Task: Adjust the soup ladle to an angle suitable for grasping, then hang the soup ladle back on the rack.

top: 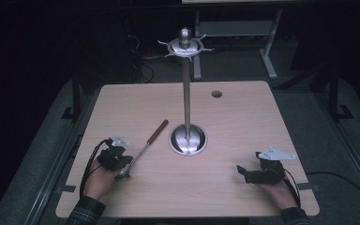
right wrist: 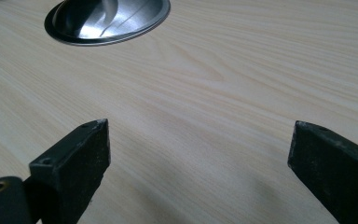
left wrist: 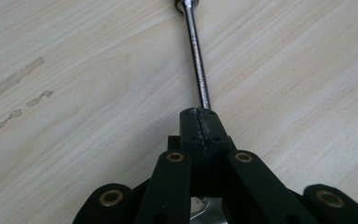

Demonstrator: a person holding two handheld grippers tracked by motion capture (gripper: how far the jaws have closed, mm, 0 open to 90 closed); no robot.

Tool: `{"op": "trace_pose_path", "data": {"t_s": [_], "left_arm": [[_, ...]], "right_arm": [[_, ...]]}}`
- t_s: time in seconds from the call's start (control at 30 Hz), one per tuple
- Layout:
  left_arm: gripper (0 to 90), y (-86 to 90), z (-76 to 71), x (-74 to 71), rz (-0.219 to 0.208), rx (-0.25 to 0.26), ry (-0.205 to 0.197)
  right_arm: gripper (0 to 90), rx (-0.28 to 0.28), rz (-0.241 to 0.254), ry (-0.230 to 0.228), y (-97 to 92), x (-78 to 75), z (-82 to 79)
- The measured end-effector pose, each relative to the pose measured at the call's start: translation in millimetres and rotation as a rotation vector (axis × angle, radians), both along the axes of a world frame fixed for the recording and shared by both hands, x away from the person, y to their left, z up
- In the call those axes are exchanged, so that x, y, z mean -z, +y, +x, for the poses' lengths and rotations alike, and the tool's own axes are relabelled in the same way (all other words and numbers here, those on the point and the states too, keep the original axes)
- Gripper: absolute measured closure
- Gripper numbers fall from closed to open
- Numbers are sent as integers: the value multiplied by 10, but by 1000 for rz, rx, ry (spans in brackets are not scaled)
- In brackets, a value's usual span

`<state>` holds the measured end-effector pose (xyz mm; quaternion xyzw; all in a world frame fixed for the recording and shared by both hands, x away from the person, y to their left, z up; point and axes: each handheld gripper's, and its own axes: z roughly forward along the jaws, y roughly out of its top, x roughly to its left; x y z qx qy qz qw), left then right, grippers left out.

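Item: ladle (top: 143,151), one, lying flat on the table (top: 243,112) at my near left. Long axis runs on a diagonal, bowl end toward me, handle pointing away and to the right toward the stand's base (top: 188,139). Slim bright metal shaft; dark reddish-brown grip at the far end; small shiny bowl at the near end, partly under my tool. In my left gripper view the shaft (left wrist: 199,60) leads straight out from between the jaws, so tool and utensil are in line.

Holder: my left gripper (top: 117,159), jaws pressed together on the shaft just above the bowl. Utensil looks not yet raised; I judge any lift would swing the long handle, so the grip end must clear the base, which sits near it.

Spare: my right gripper (top: 248,176), jaws spread wide with nothing between them, resting low at the near right, well apart from the ladle. The left is plainly the nearer hand.

Fixture: stand, polished domed base, tall upright pole (top: 186,93), crown of curved hooks (top: 185,47) at the top, all bare.
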<state>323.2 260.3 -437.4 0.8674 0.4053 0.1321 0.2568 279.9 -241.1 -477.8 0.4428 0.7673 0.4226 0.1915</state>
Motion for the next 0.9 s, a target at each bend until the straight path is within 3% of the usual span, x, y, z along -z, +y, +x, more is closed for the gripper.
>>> {"op": "trace_pose_path", "data": {"t_s": [0.3,0.5,0.67,0.77,0.9], "left_arm": [[894,-9,5,-41,-34,3,-1],[819,-65,63,-95,-67,5,-5],[731,-159,187,-163,-96,0,1],[655,-225,325,-189,-106,22,20],[627,-280,428,-202,-107,30,32]], "right_arm": [[50,-1,-7,1,2,0,1],[50,0,-7,2,4,-1,2],[50,1,-7,2,5,-1,2],[50,3,-5,3,2,0,2],[51,4,-4,4,1,0,-6]]}}
